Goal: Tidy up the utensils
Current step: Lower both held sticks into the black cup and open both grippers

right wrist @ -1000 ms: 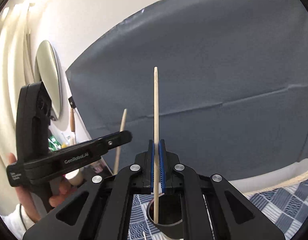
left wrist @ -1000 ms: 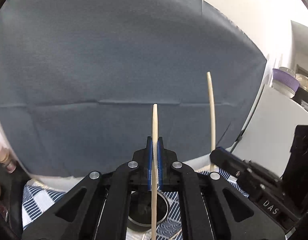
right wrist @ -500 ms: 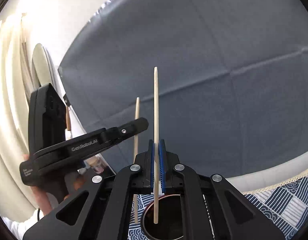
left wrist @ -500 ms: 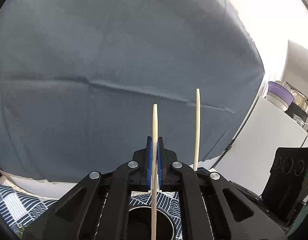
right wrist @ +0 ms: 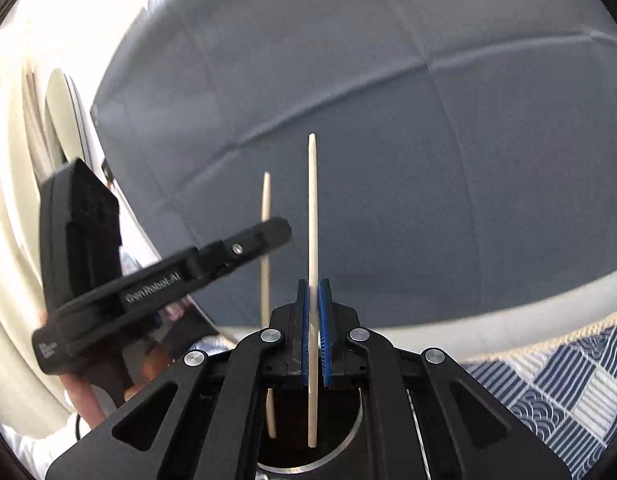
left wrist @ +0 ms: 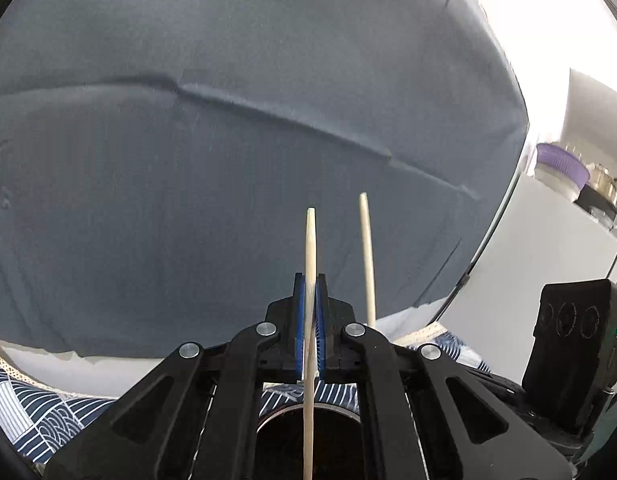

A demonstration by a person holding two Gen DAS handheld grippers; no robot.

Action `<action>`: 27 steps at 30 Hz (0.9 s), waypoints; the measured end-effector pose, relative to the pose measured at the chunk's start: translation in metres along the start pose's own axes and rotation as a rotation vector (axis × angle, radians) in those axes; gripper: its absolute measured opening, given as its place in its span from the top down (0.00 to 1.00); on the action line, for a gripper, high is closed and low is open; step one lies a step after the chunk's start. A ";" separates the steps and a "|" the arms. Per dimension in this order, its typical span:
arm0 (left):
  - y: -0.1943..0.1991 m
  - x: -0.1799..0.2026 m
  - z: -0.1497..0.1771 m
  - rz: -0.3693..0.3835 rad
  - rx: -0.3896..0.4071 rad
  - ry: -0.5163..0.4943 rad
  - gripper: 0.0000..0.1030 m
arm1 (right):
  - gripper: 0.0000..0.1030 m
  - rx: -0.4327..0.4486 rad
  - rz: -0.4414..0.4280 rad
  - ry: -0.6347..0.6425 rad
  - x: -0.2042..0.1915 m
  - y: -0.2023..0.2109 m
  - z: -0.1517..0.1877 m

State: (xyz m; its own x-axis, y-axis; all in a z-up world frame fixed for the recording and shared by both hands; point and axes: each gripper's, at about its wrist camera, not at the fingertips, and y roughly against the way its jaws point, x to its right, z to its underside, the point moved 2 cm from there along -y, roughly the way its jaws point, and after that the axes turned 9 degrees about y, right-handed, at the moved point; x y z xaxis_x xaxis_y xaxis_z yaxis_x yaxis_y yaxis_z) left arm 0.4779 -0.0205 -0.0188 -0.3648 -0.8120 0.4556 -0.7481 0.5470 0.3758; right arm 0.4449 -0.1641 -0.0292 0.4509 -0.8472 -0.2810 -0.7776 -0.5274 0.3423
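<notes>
My left gripper (left wrist: 309, 280) is shut on a pale wooden chopstick (left wrist: 311, 248) that stands upright, its lower end over the dark mouth of a round metal holder (left wrist: 308, 432). My right gripper (right wrist: 313, 286) is shut on a second chopstick (right wrist: 313, 216), also upright, its lower end inside the rim of the same holder (right wrist: 308, 456). In the right wrist view the left gripper (right wrist: 268, 236) shows from the side with its chopstick (right wrist: 265, 200) just left of mine. In the left wrist view the right gripper's chopstick (left wrist: 366, 248) stands just to the right.
A blue and white patterned cloth (right wrist: 568, 392) covers the table. A grey fabric backdrop (left wrist: 228, 160) hangs behind. A white cabinet (left wrist: 548, 248) with a purple-lidded container (left wrist: 560, 160) stands at the right. A round mirror (right wrist: 64, 112) is at the left.
Both grippers have drawn closer together over the holder and lowered, so the two chopsticks now stand side by side and their lower ends reach the holder's mouth.
</notes>
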 end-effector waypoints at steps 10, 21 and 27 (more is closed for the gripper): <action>0.018 -0.008 0.034 -0.056 -0.036 -0.015 0.95 | 0.95 -0.123 0.016 0.054 -0.016 -0.003 0.035; 0.035 -0.010 0.055 -0.102 -0.089 -0.036 0.95 | 0.95 -0.202 0.045 0.107 -0.023 0.002 0.053; 0.048 -0.018 0.063 -0.109 -0.107 -0.035 0.88 | 0.92 -0.213 0.069 0.127 -0.029 0.006 0.055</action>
State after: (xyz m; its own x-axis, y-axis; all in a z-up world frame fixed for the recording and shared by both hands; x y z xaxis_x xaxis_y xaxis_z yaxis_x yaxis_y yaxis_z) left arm 0.4136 0.0074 -0.0596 -0.3051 -0.8735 0.3793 -0.7218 0.4719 0.5062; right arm 0.4030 -0.1389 -0.0677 0.4622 -0.8756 -0.1403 -0.7046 -0.4587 0.5415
